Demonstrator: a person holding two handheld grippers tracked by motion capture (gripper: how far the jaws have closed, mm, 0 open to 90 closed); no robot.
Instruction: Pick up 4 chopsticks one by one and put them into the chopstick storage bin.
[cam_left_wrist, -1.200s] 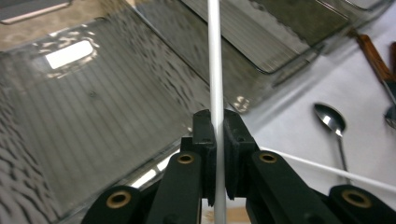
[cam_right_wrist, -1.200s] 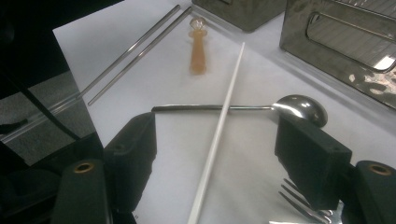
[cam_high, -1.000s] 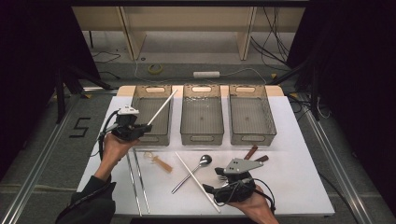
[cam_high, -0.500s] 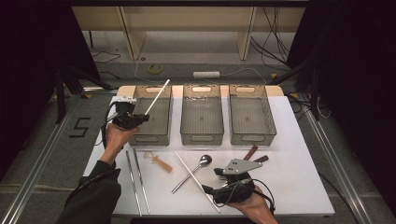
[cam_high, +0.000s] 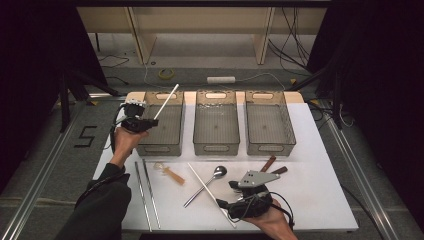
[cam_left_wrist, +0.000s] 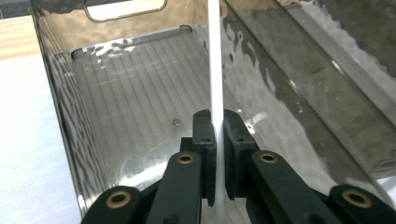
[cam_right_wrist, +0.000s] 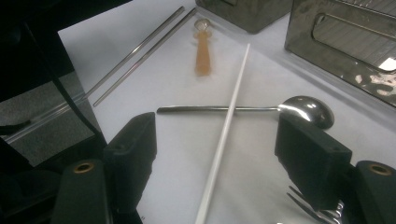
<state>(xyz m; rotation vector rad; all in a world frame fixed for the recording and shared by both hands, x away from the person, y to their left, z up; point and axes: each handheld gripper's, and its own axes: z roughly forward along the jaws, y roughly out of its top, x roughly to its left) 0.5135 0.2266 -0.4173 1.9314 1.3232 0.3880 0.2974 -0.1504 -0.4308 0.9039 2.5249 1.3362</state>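
Note:
My left gripper (cam_high: 149, 121) is shut on a white chopstick (cam_high: 166, 102), held at the front left corner of the left clear bin (cam_high: 160, 149). The stick slants up and to the right over that bin. In the left gripper view the pads pinch the white chopstick (cam_left_wrist: 215, 70) above the ribbed bin floor (cam_left_wrist: 130, 98). My right gripper (cam_high: 228, 196) rests open near the table's front edge. Between its wide jaws (cam_right_wrist: 222, 140), farther off, lie a second white chopstick (cam_right_wrist: 229, 126) crossing a metal spoon (cam_right_wrist: 306, 109).
Two more clear bins (cam_high: 216, 145) (cam_high: 270, 146) stand to the right of the first. A pair of metal chopsticks (cam_high: 146, 192), an amber-handled small spoon (cam_high: 170, 173) and brown-handled utensils (cam_high: 268, 163) lie on the white table. Fork tines (cam_right_wrist: 308, 210) show by the right jaw.
My left gripper has carried the white chopstick away from the person and slightly left, along the left bin's side. The right gripper has stayed put.

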